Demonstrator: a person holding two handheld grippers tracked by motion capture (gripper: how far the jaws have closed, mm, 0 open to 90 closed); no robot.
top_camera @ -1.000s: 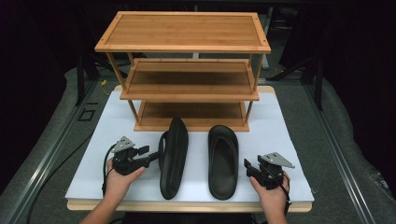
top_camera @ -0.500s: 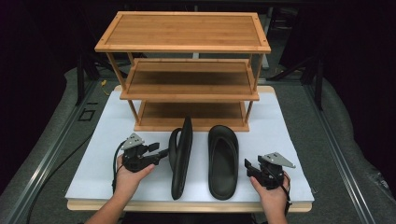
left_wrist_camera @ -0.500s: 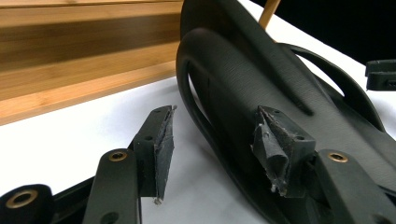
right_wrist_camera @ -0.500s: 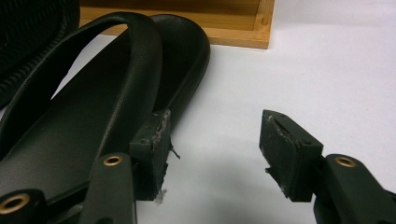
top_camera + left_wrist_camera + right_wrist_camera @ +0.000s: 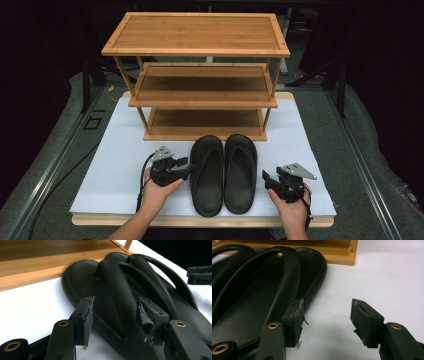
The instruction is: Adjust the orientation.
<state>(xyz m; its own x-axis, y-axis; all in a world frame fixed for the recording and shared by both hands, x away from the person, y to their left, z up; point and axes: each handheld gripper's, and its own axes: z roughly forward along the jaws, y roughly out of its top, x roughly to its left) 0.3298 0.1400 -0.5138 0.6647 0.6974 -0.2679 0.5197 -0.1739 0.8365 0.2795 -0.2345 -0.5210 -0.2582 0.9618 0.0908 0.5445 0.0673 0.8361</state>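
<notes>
left gripper [image 5: 186,169]: sits at about 9 o'clock of the left flip-flop [image 5: 208,175], jaws spread fairly wide with nothing pinched. In the left gripper view [image 5: 114,315] the sandal's edge and strap lie between and behind the pads, but I can't tell if a pad actually touches it.

right gripper [image 5: 266,181]: parked at roughly 3 o'clock of the right flip-flop [image 5: 240,171], jaws apart, holding nothing. In the right gripper view [image 5: 325,320] there's just white mat between the pads, and one jaw sits right next to the sandal's rim.

flip-flops: both black, lying flat and sole-down, side by side and touching, toes pointing to 12 o'clock.

shoe rack [image 5: 196,36]: bamboo, three tiers, at 12 o'clock from the sandals, toes just short of its bottom shelf.

mat [image 5: 120,165]: white sheet under everything.
</notes>
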